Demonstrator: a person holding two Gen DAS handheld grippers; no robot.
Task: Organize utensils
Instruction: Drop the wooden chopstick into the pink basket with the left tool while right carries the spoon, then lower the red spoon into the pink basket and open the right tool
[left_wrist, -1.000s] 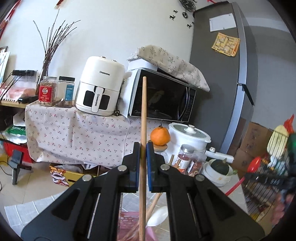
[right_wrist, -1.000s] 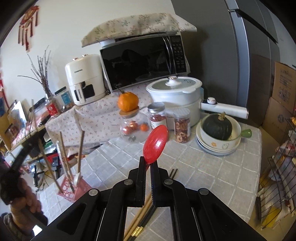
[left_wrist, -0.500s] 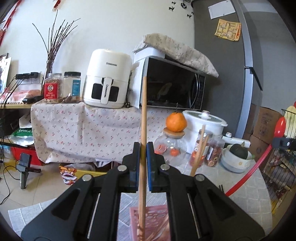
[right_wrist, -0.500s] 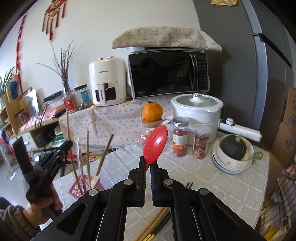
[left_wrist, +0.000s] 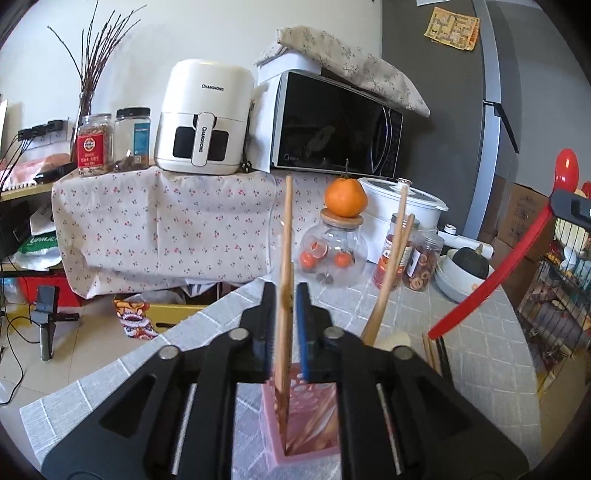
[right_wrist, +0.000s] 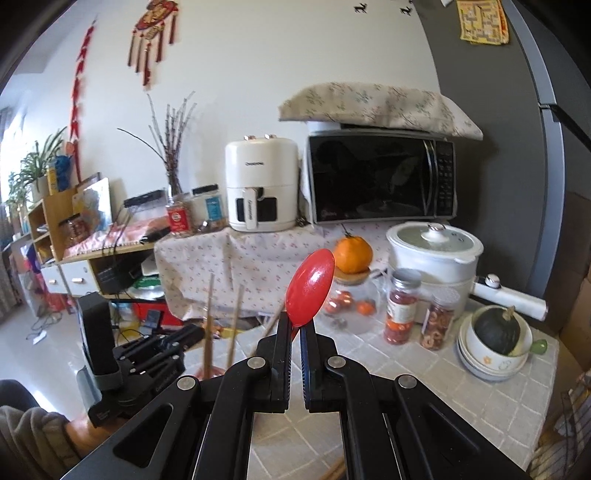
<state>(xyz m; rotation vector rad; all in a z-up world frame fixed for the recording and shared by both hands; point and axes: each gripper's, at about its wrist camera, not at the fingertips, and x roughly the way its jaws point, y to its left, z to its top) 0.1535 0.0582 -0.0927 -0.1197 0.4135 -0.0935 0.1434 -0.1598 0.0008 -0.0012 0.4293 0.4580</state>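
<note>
**Chopstick into the pink holder, red spoon held aloft**

The white air fryer (left_wrist: 205, 122) reads "CHANGHONG". On the tabletop (left_wrist: 476, 354), a pink holder (left_wrist: 301, 424) contains wooden chopsticks; a glass jar (left_wrist: 334, 254) far behind holds small orange fruits. The left hand-held gripper (left_wrist: 284, 325) is opening, a near-upright chopstick (left_wrist: 285, 258) between its jaws, lower end inside the holder. The right hand-held gripper (right_wrist: 294, 328) pinches a red spoon (right_wrist: 309, 288), bowl pointing up and right.
</note>
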